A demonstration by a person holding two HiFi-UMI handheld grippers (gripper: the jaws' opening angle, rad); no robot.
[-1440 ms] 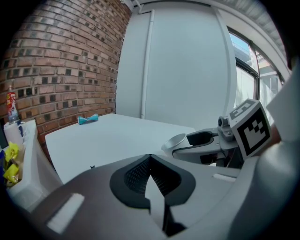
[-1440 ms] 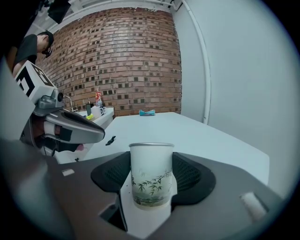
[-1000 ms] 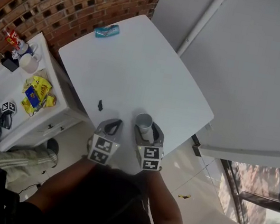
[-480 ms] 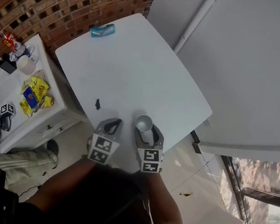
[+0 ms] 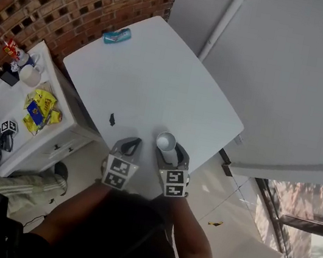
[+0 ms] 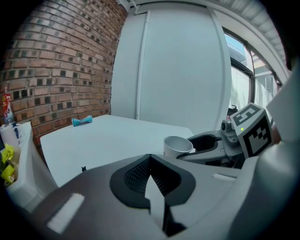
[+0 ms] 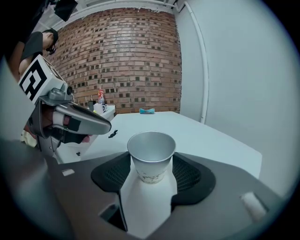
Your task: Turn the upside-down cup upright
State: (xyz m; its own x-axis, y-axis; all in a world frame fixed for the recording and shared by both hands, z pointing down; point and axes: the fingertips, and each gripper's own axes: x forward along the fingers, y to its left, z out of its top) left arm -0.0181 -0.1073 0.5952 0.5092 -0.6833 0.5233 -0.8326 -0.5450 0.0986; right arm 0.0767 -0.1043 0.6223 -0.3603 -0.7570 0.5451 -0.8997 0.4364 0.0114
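Right claw [image 7: 151, 172] tight on upright cup [image 7: 151, 151], base indistinct; left claw [image 6: 148, 161] pressed together.

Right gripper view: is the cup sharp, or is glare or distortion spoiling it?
Right gripper view: the cup is sharp, evenly lit, no glare; fisheye bends the edges, corners go dark. Left gripper view: the window is bright. Head view: even light, no blur.

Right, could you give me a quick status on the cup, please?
Left tongs shut, empty. Right tongs clamped on white paper cup, mouth up. Small black object well clear.
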